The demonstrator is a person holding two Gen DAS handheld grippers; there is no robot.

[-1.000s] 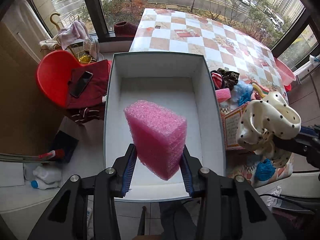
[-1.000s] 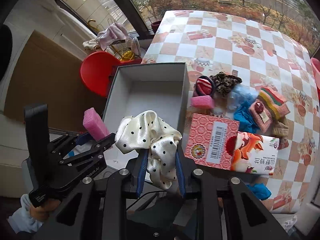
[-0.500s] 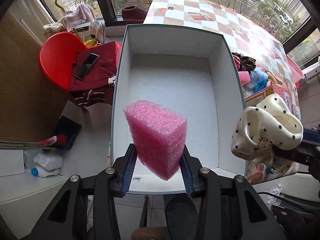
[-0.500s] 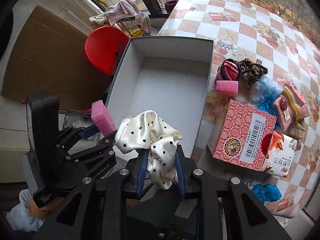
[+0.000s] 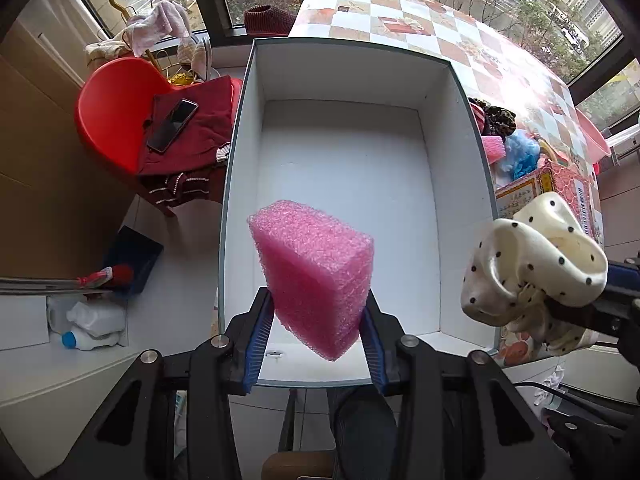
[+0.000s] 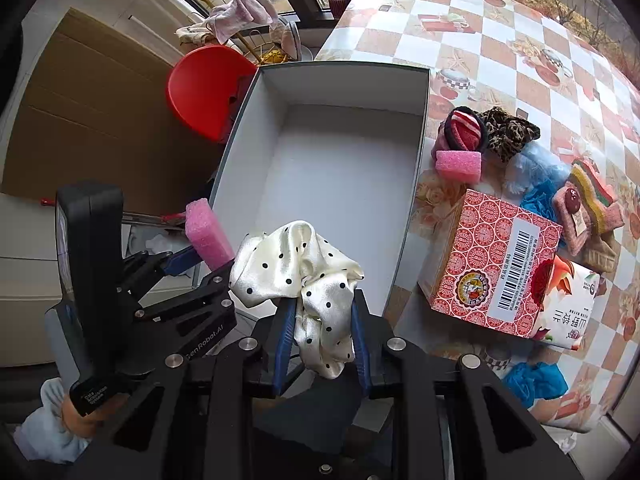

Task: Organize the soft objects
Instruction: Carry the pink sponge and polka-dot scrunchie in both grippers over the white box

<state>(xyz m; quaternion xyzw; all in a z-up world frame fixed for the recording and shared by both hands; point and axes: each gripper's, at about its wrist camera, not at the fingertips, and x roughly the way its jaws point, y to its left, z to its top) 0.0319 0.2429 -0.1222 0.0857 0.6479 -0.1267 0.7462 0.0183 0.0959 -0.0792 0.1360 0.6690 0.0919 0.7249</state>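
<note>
Pink sponge (image 5: 316, 280) base hidden between clamping left hand-held gripper (image 5: 316, 340) pads; right hand-held gripper (image 6: 320, 336) pinching scrunchie (image 6: 304, 276).

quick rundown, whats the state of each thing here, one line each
left tongs: shut on pink foam block, held above the box
right tongs: shut on cream polka-dot satin scrunchie
white open-top cardboard box: open, nothing inside
second pink foam block: lying on the table beside the box
red patterned carton: closed, on the table
</note>
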